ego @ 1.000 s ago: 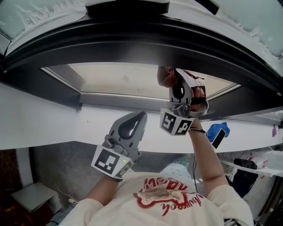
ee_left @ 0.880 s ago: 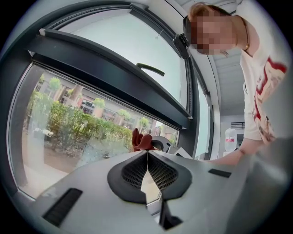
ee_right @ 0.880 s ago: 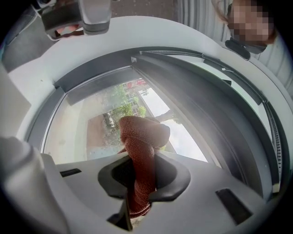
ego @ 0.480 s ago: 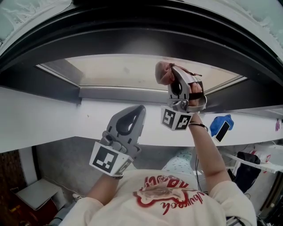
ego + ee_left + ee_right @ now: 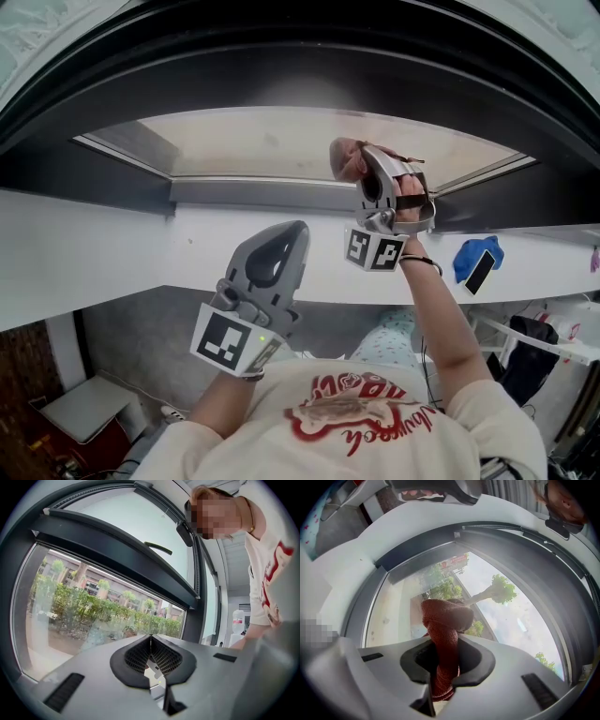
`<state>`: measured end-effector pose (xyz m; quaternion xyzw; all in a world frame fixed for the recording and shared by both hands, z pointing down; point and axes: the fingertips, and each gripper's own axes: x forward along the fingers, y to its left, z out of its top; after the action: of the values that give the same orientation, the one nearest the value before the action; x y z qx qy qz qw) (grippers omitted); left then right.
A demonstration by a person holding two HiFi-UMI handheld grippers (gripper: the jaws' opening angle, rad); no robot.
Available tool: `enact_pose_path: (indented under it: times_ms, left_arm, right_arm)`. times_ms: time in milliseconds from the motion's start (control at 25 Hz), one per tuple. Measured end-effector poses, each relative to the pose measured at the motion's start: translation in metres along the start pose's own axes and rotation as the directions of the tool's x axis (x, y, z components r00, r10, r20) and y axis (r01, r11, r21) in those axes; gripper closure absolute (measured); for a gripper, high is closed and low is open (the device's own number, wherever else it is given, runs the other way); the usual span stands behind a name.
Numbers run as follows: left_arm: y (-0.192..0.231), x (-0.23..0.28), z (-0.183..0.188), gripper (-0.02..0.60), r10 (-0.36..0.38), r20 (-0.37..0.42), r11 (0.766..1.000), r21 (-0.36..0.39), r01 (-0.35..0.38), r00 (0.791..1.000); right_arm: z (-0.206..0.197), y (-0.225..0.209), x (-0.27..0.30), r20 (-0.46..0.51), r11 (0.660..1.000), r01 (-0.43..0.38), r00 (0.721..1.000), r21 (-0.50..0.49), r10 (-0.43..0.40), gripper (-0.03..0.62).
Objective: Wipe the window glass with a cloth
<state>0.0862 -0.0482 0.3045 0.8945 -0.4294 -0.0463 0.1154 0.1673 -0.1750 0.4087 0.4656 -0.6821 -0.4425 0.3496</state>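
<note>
The window glass [image 5: 244, 141] lies ahead, set in a dark frame [image 5: 281, 75]. My right gripper [image 5: 356, 167] is shut on a bunched reddish-brown cloth [image 5: 343, 159], held up against the lower part of the pane. In the right gripper view the cloth [image 5: 444, 630] stands up between the jaws of that gripper [image 5: 443, 660], with the glass [image 5: 506, 606] just behind it. My left gripper [image 5: 296, 232] hangs lower, over the white sill, with its jaws shut and nothing between them. The left gripper [image 5: 151, 640] points at the glass [image 5: 84, 606] from a short distance.
A wide white sill [image 5: 103, 253] runs below the pane. A blue object with a black slab on it [image 5: 478, 262] rests on the sill at the right. A dark window handle [image 5: 158, 549] sits on the upper sash. The person's arm [image 5: 441, 328] reaches up at the right.
The right gripper with the cloth has shifted slightly left along the lower part of the glass. The left gripper has stayed nearly where it was.
</note>
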Motion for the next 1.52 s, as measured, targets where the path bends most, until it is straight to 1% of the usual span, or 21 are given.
enact_pose_path:
  times_ms: [440,640,840,1080,1240,1360,1520]
  left_arm:
    - [0.01,-0.01,-0.014,0.56,0.021,-0.012,1.0,-0.023,-0.021,1.0]
    - [0.01,-0.011,-0.019,0.56,0.016,-0.033,1.0,-0.027,-0.017,0.999]
    - [0.012,-0.013,-0.02,0.56,0.026,-0.029,0.999,-0.02,-0.026,0.999]
    - [0.012,-0.015,-0.026,0.56,0.023,-0.043,0.999,-0.025,-0.024,0.999]
    - [0.013,-0.016,-0.028,0.56,0.028,-0.034,0.999,-0.034,-0.029,0.999]
    - [0.013,-0.017,-0.033,0.56,0.023,-0.039,0.999,-0.035,-0.025,0.999]
    - [0.015,-0.019,-0.038,0.56,0.03,-0.043,0.999,-0.044,-0.032,0.999]
  right_arm:
    - [-0.013,0.055,0.007,-0.001,0.989,-0.107,0.994,-0.099,0.108,0.528]
    - [-0.022,0.077,0.008,-0.037,0.985,-0.153,0.988,-0.073,0.151,0.528]
    - [-0.027,0.093,0.01,-0.052,0.982,-0.177,0.983,-0.06,0.174,0.528]
    - [-0.036,0.112,0.011,-0.082,0.977,-0.209,0.975,-0.048,0.205,0.528]
    - [-0.041,0.122,0.012,-0.089,0.972,-0.229,0.971,-0.058,0.223,0.528]
    - [-0.043,0.129,0.013,-0.103,0.972,-0.235,0.967,-0.023,0.231,0.528]
    - [-0.049,0.144,0.015,-0.122,0.965,-0.262,0.958,-0.004,0.259,0.528]
